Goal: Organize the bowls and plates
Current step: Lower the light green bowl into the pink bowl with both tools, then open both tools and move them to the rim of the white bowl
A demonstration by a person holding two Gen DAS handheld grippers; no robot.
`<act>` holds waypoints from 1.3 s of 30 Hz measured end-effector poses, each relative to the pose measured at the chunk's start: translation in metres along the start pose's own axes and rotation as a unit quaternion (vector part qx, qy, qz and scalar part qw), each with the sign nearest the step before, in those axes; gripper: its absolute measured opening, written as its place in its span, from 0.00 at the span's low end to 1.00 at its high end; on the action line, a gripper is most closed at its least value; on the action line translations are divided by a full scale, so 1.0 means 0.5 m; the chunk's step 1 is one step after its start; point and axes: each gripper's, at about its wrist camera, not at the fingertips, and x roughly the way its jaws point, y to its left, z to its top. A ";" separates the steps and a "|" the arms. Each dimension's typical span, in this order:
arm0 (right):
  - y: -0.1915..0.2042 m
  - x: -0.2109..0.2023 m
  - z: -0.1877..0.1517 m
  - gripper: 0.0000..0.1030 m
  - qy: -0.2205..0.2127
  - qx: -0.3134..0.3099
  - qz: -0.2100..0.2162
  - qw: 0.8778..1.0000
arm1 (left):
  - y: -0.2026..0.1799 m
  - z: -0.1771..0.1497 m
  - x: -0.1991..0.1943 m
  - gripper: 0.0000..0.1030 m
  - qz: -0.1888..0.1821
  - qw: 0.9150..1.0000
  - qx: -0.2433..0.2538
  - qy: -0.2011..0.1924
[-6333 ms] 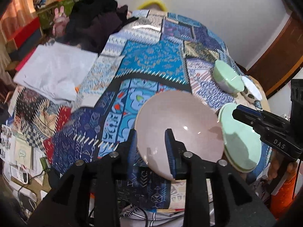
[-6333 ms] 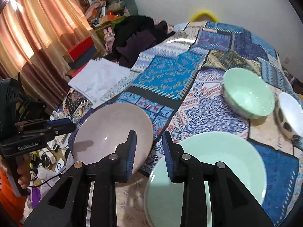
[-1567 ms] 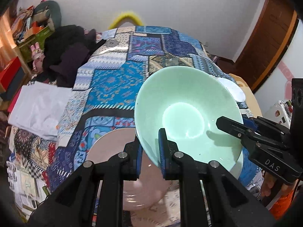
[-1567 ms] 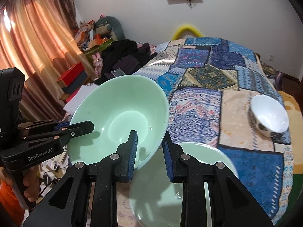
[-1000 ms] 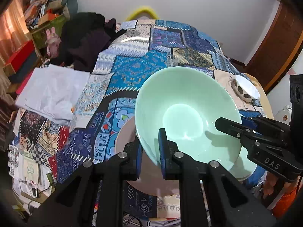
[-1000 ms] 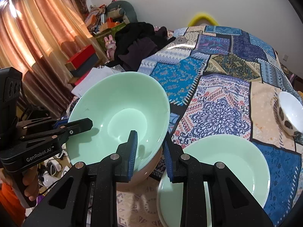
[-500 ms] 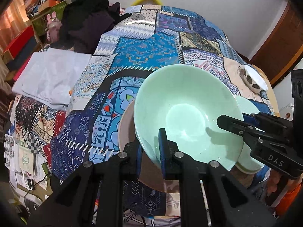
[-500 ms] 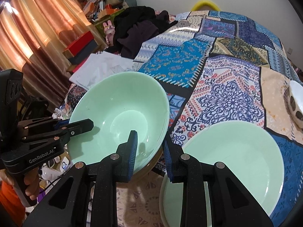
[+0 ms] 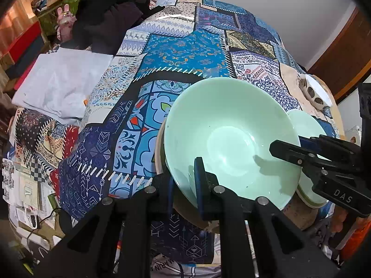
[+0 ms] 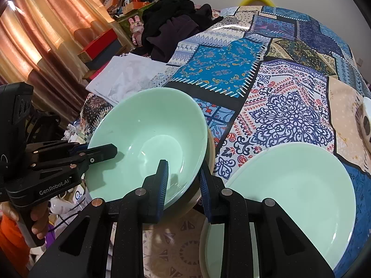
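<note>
A mint-green bowl (image 9: 227,136) is held by both grippers, one on each side of its rim. My left gripper (image 9: 184,180) is shut on its near rim. My right gripper (image 10: 183,180) is shut on the bowl's (image 10: 148,143) right rim. The bowl rests low in the pink plate (image 9: 160,143), whose rim shows under it in the right wrist view (image 10: 209,148). A mint-green plate (image 10: 289,199) lies to the right, also in the left wrist view (image 9: 306,125).
A small white bowl with dark spots (image 9: 315,92) sits at the table's far right edge. The patchwork cloth (image 9: 185,46) covers the table. White folded cloth (image 9: 58,83) and dark clothes (image 9: 109,16) lie to the left.
Both grippers have lowered the green bowl from above the table down onto the pink plate. Earlier the pink plate lay bare and the bowl stood farther back.
</note>
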 end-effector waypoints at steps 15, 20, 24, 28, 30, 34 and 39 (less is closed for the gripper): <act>-0.013 -0.030 0.008 0.26 -0.024 0.002 -0.001 1.000 | -0.008 -0.001 0.006 0.14 0.020 1.000 0.012 -0.004; -0.016 -0.038 0.007 0.27 -0.028 0.002 0.001 1.000 | -0.012 0.000 0.006 0.14 0.025 1.000 0.014 0.002; -0.024 -0.048 0.006 0.26 -0.031 0.005 0.003 0.999 | -0.012 0.005 0.001 0.15 0.026 1.000 0.005 0.011; -0.036 -0.062 0.005 0.27 -0.038 0.009 0.002 0.999 | -0.013 0.013 -0.014 0.22 0.029 1.000 0.000 0.011; -0.041 -0.070 0.004 0.27 -0.042 0.011 0.001 0.999 | -0.018 0.015 -0.026 0.28 0.032 0.999 0.003 0.002; -0.056 -0.093 0.001 0.26 -0.054 0.013 -0.004 0.998 | -0.034 0.027 -0.062 0.39 0.033 0.999 0.011 -0.027; -0.092 -0.130 -0.002 0.29 -0.074 0.021 -0.018 0.997 | -0.076 0.051 -0.093 0.43 0.032 0.998 0.027 -0.050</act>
